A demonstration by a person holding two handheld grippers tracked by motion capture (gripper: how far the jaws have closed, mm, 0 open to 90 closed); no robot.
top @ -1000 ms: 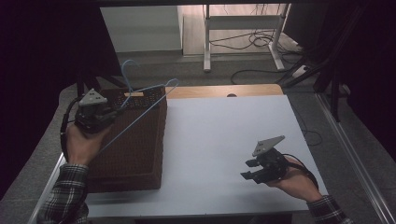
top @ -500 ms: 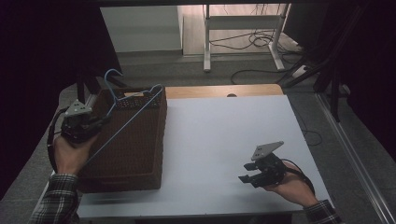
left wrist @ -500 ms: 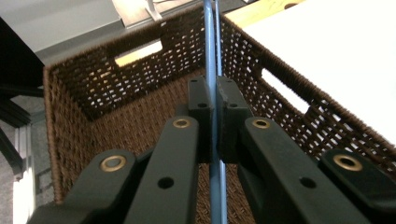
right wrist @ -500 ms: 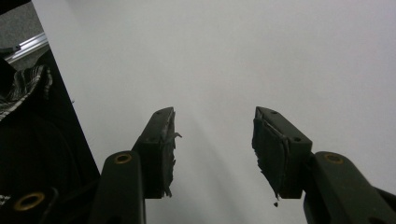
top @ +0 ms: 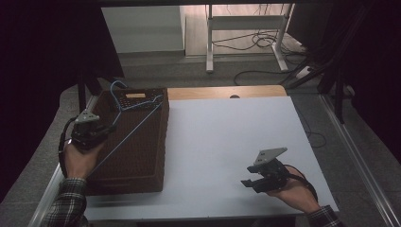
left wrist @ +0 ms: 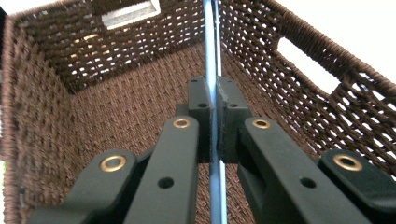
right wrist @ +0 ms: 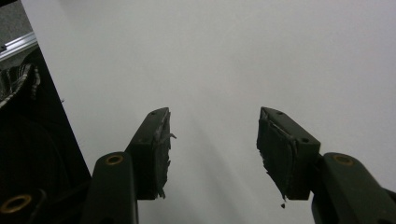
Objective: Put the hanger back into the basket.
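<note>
The left claw pinches the blue wire hanger over the wicker basket; the right claw gapes empty above the white tabletop.

A blue hanger, a brown woven basket, a white table.

White table top set on grey floor; wooden strip seen at far edge; white metal frame and tangled cables beyond; surroundings left dark

no readable text, labels or numbers anywhere
</note>
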